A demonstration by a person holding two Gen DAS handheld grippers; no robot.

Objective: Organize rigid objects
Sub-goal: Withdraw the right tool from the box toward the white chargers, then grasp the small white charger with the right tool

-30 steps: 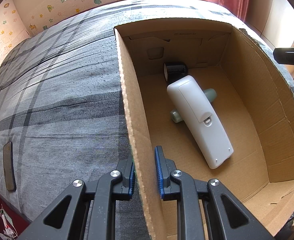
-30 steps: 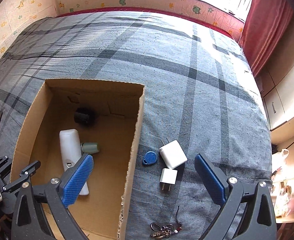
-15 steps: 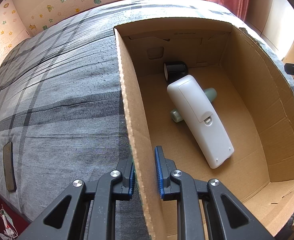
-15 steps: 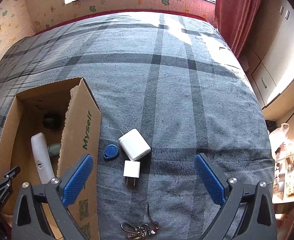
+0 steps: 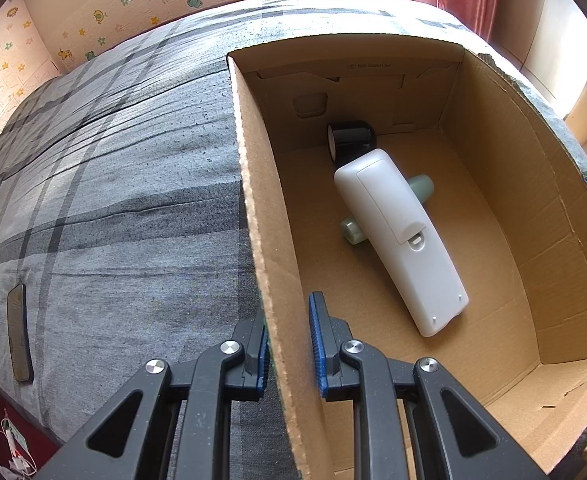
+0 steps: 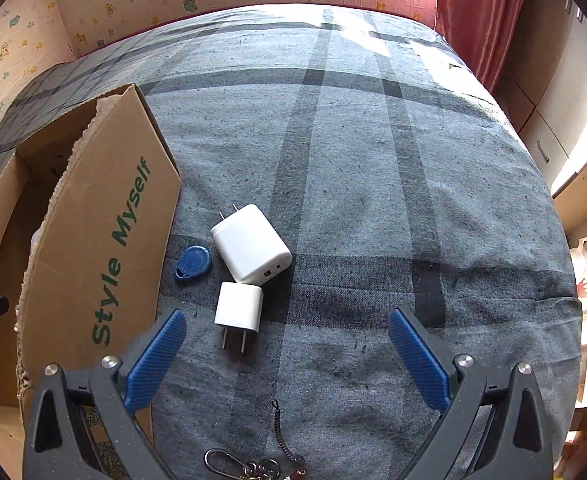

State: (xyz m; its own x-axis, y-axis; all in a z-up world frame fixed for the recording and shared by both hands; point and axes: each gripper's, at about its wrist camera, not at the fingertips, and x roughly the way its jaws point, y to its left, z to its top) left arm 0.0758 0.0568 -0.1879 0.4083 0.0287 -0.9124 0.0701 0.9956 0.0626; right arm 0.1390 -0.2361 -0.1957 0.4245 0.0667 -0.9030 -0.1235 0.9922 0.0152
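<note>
A cardboard box stands on the plaid bed. Inside lie a white remote, a pale green bottle under it and a black cylinder. My left gripper is shut on the box's left wall. In the right wrist view the box is at the left. Beside it lie a large white charger, a small white charger, a blue key fob and a keyring. My right gripper is open and empty above the small charger.
A dark flat phone-like object lies on the bed at the left edge. A red curtain and cabinets stand to the right of the bed. A window wall runs along the far side.
My right gripper has swung right, away from over the box, and come lower over the chargers. My left gripper has kept its hold on the box wall.
</note>
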